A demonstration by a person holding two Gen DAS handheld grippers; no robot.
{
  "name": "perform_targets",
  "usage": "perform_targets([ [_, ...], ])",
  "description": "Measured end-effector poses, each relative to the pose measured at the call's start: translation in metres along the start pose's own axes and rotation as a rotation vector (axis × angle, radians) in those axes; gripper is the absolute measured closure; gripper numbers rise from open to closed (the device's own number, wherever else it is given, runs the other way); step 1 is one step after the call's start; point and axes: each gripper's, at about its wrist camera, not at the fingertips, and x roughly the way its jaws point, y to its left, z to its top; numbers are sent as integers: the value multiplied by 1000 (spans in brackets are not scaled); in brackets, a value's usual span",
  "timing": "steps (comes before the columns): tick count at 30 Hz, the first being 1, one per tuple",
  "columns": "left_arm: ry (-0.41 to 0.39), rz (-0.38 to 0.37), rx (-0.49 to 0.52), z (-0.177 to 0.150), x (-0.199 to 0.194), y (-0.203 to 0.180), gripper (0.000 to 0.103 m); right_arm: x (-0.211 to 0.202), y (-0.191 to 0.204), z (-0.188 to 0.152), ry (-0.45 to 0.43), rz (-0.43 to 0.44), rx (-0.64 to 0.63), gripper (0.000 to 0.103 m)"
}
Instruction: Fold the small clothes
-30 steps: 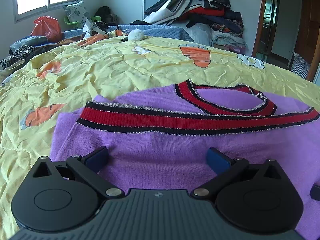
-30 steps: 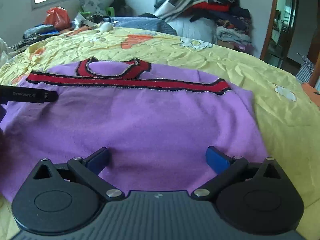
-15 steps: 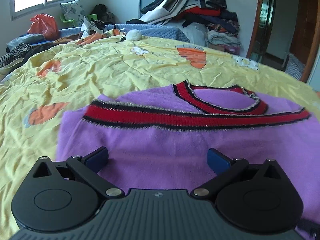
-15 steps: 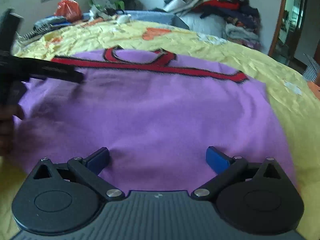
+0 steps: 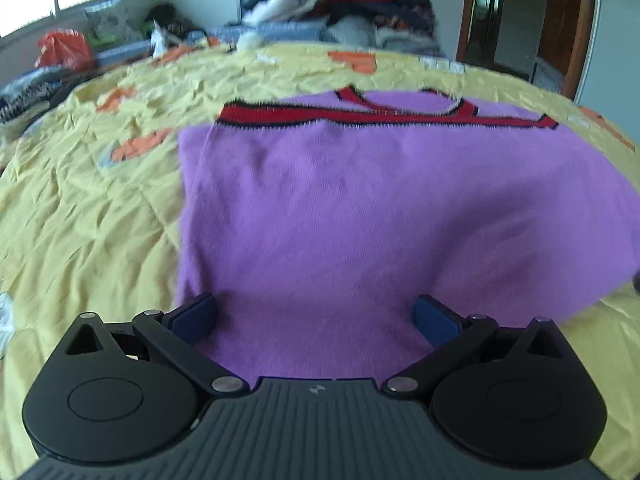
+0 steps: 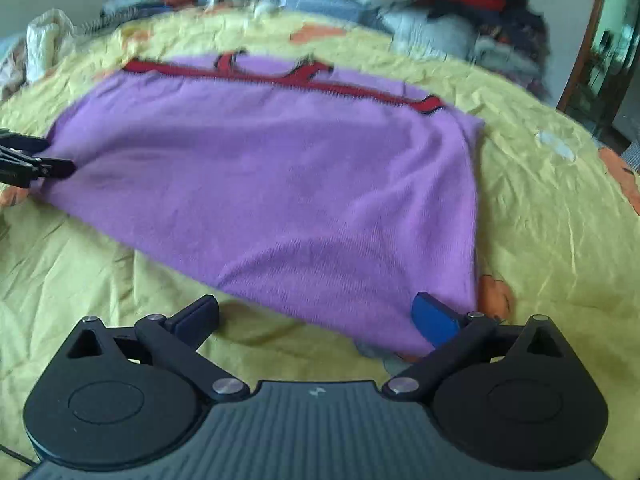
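A purple sweater with red and black trim lies folded flat on a yellow bed cover. It also shows in the right wrist view. My left gripper is open and empty, with its fingers over the sweater's near left edge. My right gripper is open and empty at the sweater's near right corner; its right pad is at that corner, the left pad over the cover. The left gripper's black fingers show at the left edge of the right wrist view, at the sweater's left edge.
A heap of clothes is piled behind the bed. An orange bag and more laundry lie at the far left by the window. A wooden door is at the right.
Both grippers have drawn back toward the sweater's near edge, so more of the purple body shows. The right gripper has moved to the near right corner. The views are blurred by motion.
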Motion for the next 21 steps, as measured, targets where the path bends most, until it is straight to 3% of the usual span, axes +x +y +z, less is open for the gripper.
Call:
perform_targets([
  [4, -40, 0, -27, 28, -2, 6, 0, 0, 1, 34, -191, -75, 22, 0],
  [5, -53, -12, -45, 38, 2, 8, 0, 9, 3, 43, -192, -94, 5, 0],
  [7, -65, -26, -67, 60, 21, 9, 0, 37, 1, 63, -159, -44, -28, 0],
  [9, -37, 54, -52, 76, 50, 11, 0, 68, -8, 72, -98, -52, 12, 0],
  [10, -12, 67, -58, 79, 66, 17, 0, 78, -19, 70, -100, -10, 43, 0],
  [12, 11, 35, -107, 80, 73, 36, 0, 69, -35, 66, -118, 32, 75, 0],
  [15, -32, -5, -144, 71, 35, 61, 0, 27, -47, 41, -162, -54, 83, 0],
  [17, -27, -124, -165, 54, 10, 83, 0, 8, -70, 20, -158, -24, 135, 0],
  [20, 81, -392, -320, 23, 2, 121, 0, -11, -123, -14, -157, 230, 345, 0],
  [21, 107, -457, -367, 14, 3, 129, 0, -15, -134, -21, -165, 275, 391, 0],
])
